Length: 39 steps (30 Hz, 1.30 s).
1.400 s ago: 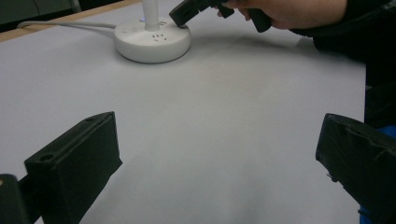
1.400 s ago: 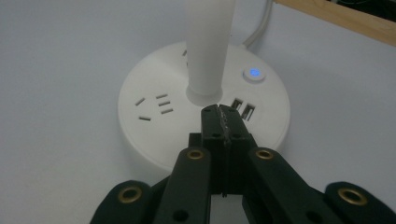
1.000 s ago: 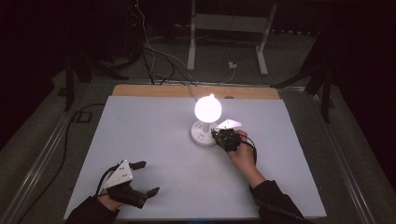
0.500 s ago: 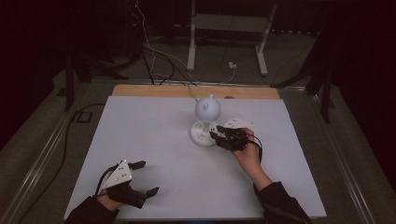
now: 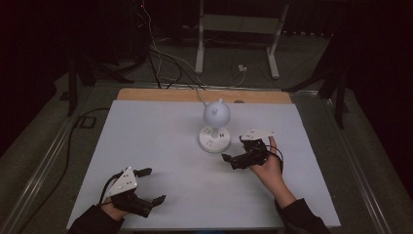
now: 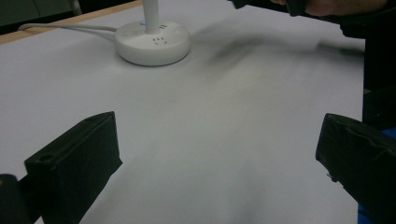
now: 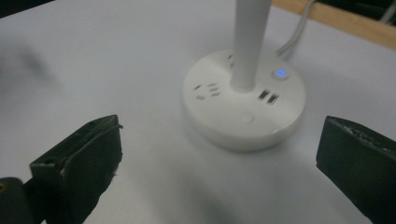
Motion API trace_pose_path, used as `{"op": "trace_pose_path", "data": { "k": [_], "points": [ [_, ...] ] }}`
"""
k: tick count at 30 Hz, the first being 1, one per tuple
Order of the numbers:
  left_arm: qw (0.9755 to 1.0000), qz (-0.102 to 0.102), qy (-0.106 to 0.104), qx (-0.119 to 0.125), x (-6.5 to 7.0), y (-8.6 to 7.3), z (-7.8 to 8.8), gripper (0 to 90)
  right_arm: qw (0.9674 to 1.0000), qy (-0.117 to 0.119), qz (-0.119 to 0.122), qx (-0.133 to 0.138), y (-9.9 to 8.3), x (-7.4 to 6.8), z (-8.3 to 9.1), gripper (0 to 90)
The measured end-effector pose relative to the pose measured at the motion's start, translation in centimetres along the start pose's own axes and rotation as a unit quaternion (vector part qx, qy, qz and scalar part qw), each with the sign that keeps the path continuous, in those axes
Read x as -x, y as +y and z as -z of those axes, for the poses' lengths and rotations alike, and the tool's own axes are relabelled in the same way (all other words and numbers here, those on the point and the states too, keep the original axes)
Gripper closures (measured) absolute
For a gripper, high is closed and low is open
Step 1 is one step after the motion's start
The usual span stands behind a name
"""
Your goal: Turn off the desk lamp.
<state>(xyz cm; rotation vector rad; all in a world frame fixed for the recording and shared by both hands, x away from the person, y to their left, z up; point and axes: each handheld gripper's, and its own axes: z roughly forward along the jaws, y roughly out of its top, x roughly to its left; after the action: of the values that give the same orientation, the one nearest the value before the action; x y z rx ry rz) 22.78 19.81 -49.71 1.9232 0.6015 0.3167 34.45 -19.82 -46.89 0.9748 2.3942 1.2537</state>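
Observation:
A white desk lamp stands at the middle back of the table, with a round globe head that is dark and a disc base carrying sockets. My right gripper is open just right of the base and a little short of it, nothing between its fingers. In the right gripper view the base, its stem and a small blue light lie ahead between the open jaws. My left gripper rests open near the front left. The left gripper view shows the base far ahead.
The table top is a white sheet with a wooden strip along the back edge. The lamp's white cable runs off the back. Dark floor with cables and a stand's legs lies beyond.
The lamp's globe was glowing one second ago and is now dark. My right gripper has drawn back from the base toward the front right. The left gripper has stayed put.

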Motion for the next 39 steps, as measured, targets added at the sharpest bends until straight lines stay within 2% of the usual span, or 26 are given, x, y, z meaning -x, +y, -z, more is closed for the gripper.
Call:
{"op": "trace_pose_path", "data": {
  "k": [2, 4, 7, 8, 9, 11, 12, 13, 14, 15, 18, 23, 27, 31, 34, 39],
  "points": [
    [1.0, 0.0, 0.0, 0.0, 0.0, 0.0, 0.0, 0.4, 0.9999, 0.0, 0.01, 0.004, -0.5, -0.2, 0.7, 0.0],
    [1.0, 0.003, -0.002, 0.003, 0.0, 0.0, 0.0, 0.4, 0.9995, 0.0, 0.02, 0.024, -1.3, -0.2, 1.4, 0.0],
    [1.0, 0.001, -0.001, 0.001, 0.0, 0.0, 0.0, 0.4, 0.9996, 0.012, 0.009, 0.026, -2.2, 0.0, 2.1, 0.0],
    [1.0, 0.002, -0.001, 0.002, 0.0, 0.0, 0.0, 0.4, 0.9997, 0.016, 0.003, 0.016, -3.0, 0.1, 2.7, 0.0],
    [1.0, 0.002, -0.001, 0.002, 0.0, 0.0, 0.0, 0.4, 0.9997, 0.016, 0.003, 0.016, -3.0, 0.1, 2.7, 0.0],
    [1.0, 0.003, -0.001, 0.001, 0.1, 0.0, -0.1, 0.4, 0.9999, 0.001, 0.014, 0.006, -4.5, -0.1, 3.3, 0.0],
    [1.0, 0.003, -0.001, 0.001, 0.1, 0.0, -0.1, 0.4, 0.9999, 0.001, 0.014, 0.006, -4.5, -0.1, 3.3, 0.0],
    [1.0, 0.002, -0.001, 0.0, 0.1, 0.0, -0.1, 0.4, 0.9998, -0.005, 0.02, -0.008, -5.3, -0.2, 3.5, 0.0],
    [1.0, 0.002, -0.001, 0.0, 0.0, 0.0, -0.1, 0.4, 0.9998, -0.005, 0.02, -0.008, -5.3, -0.2, 3.5, 0.0],
    [1.0, 0.003, -0.001, 0.001, 0.0, 0.0, -0.1, 0.4, 0.9996, -0.004, 0.02, -0.02, -6.1, -0.3, 3.8, 0.0],
    [1.0, 0.002, 0.0, 0.001, 0.0, 0.0, 0.0, 0.4, 0.9995, -0.005, 0.02, -0.025, -6.6, -0.4, 4.3, 0.0],
    [1.0, 0.002, -0.001, 0.0, 0.1, 0.0, -0.1, 0.4, 0.9991, -0.007, -0.001, -0.042, -8.3, -0.3, 5.4, 0.0],
    [1.0, 0.003, 0.0, 0.001, 0.0, 0.0, 0.0, 0.4, 0.9988, -0.012, -0.008, -0.047, -9.0, -0.1, 6.2, 0.0],
    [1.0, 0.002, 0.0, 0.0, 0.0, 0.0, -0.1, 0.4, 0.9985, -0.029, -0.019, -0.043, -10.2, 0.3, 7.9, 0.0],
    [1.0, 0.001, 0.0, -0.003, 0.0, 0.0, -0.1, 0.4, 0.9984, -0.03, -0.031, -0.036, -10.6, 0.3, 8.8, 0.0],
    [1.0, 0.0, 0.0, -0.003, 0.1, 0.0, -0.2, 0.4, 0.9984, -0.04, -0.032, -0.024, -10.7, 0.5, 9.3, 0.0]
  ]
}}
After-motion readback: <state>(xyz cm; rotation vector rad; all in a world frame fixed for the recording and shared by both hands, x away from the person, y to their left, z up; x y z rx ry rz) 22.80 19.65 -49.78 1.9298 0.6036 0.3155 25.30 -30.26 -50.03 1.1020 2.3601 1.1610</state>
